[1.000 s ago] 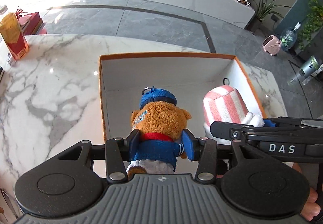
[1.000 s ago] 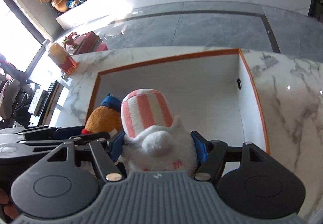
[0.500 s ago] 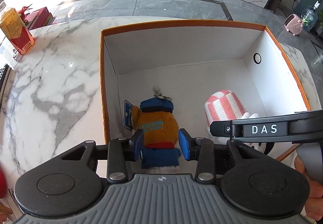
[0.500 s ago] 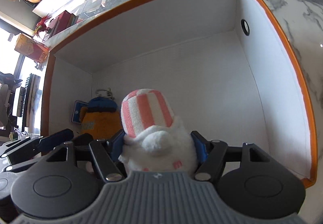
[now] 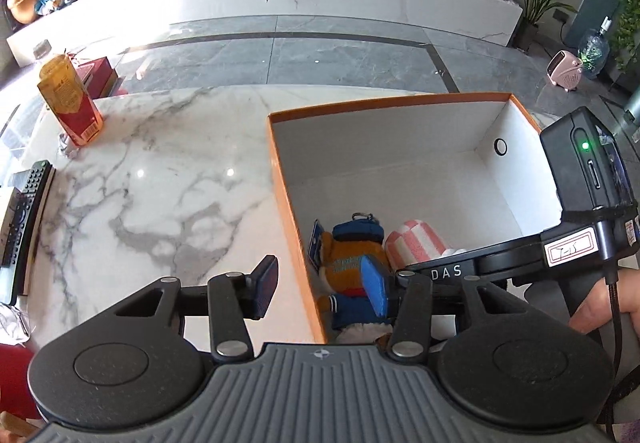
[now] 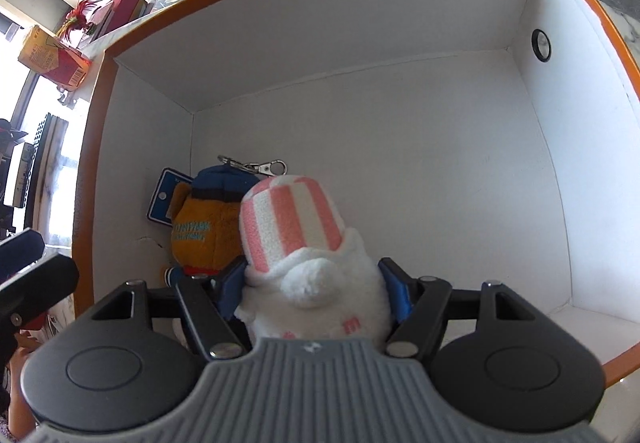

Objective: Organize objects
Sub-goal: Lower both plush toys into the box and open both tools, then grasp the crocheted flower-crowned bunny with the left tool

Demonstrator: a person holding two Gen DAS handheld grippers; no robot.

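An orange-rimmed white box (image 5: 280,179) stands on the marble table. A brown plush bear in a blue cap (image 5: 348,263) lies inside at its left wall; it also shows in the right wrist view (image 6: 204,231). My left gripper (image 5: 320,285) is open and empty, astride the box's left wall above the bear. My right gripper (image 6: 316,289) is shut on a white plush with a pink-striped hat (image 6: 296,227), held low inside the box (image 6: 576,3) beside the bear. The plush's hat shows in the left wrist view (image 5: 414,245).
A yellow-red carton (image 5: 70,103) stands at the table's far left. A remote control (image 5: 24,211) lies at the left edge. A red box (image 5: 98,73) sits behind the carton. The right gripper's body (image 5: 580,211) crosses the box's right side.
My left gripper has opened, let go of the bear in the box and drawn back to the left. My right gripper has lowered the striped plush deeper into the box.
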